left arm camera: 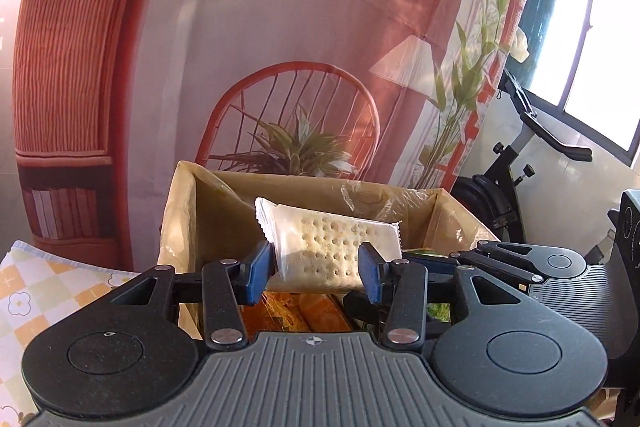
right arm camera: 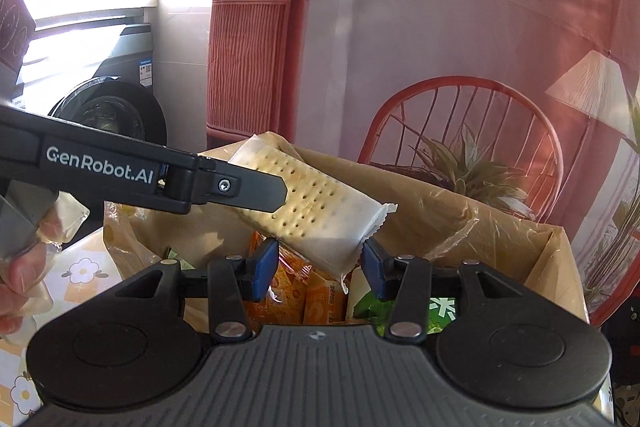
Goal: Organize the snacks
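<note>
A clear-wrapped cracker packet (left arm camera: pixel 328 243) hangs above a cardboard box (left arm camera: pixel 208 211) lined with plastic film. My left gripper (left arm camera: pixel 315 273) is shut on the packet, with both blue pads pressing its sides. In the right wrist view the same cracker packet (right arm camera: pixel 320 211) slopes down to the right, and a left gripper finger (right arm camera: pixel 256 187) lies across it. My right gripper (right arm camera: pixel 320 269) stands open around the packet's lower end, with a gap showing at the left pad. Orange snack packets (right arm camera: pixel 316 303) and a green one (right arm camera: pixel 440 311) lie inside the box (right arm camera: pixel 460 227).
The box stands on a checked, flowered tablecloth (left arm camera: pixel 36 291). Behind it hangs a printed backdrop with a red chair (left arm camera: pixel 292 99). An exercise bike (left arm camera: pixel 516 163) is at the right and a washing machine (right arm camera: pixel 108 107) at the left. A gloved hand (right arm camera: pixel 20 267) holds the left gripper.
</note>
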Available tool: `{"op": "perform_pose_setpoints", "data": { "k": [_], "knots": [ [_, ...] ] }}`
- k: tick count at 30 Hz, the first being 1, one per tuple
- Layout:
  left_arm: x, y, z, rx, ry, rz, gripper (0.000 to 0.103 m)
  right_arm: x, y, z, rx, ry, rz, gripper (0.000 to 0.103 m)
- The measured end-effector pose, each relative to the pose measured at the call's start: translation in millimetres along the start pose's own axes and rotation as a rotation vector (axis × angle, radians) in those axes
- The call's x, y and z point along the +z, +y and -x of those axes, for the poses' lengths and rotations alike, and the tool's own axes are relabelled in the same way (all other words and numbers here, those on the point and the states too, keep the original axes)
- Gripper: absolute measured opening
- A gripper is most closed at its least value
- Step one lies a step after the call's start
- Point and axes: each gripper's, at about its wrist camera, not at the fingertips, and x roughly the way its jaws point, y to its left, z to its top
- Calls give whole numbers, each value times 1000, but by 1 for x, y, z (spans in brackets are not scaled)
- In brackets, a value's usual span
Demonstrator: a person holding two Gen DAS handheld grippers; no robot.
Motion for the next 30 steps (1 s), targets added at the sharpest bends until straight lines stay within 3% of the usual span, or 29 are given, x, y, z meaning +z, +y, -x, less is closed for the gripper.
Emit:
{"op": "perform_pose_setpoints", "data": {
  "k": [8,14,17,20,21,24,27,30],
  "knots": [
    [0,0,-5,28,41,-18,52,-4,-1,-2,-29,46,-16,55],
    [3,-1,5,57,47,-7,64,1,1,7,-53,55,-17,64],
    [7,-1,17,76,33,0,70,4,4,17,-90,49,-8,78],
    [12,-3,38,108,5,-4,84,8,3,29,-103,37,-23,81],
    [14,-5,44,123,-3,-11,88,9,2,35,-109,28,-36,83],
    [20,-11,68,180,-31,-43,90,14,2,57,-120,-28,-79,95],
    [25,-23,97,328,-74,-66,96,21,4,79,-126,-82,-124,100],
    [30,-32,123,417,-102,-99,98,27,9,99,-149,-124,-175,102]
  ]
}}
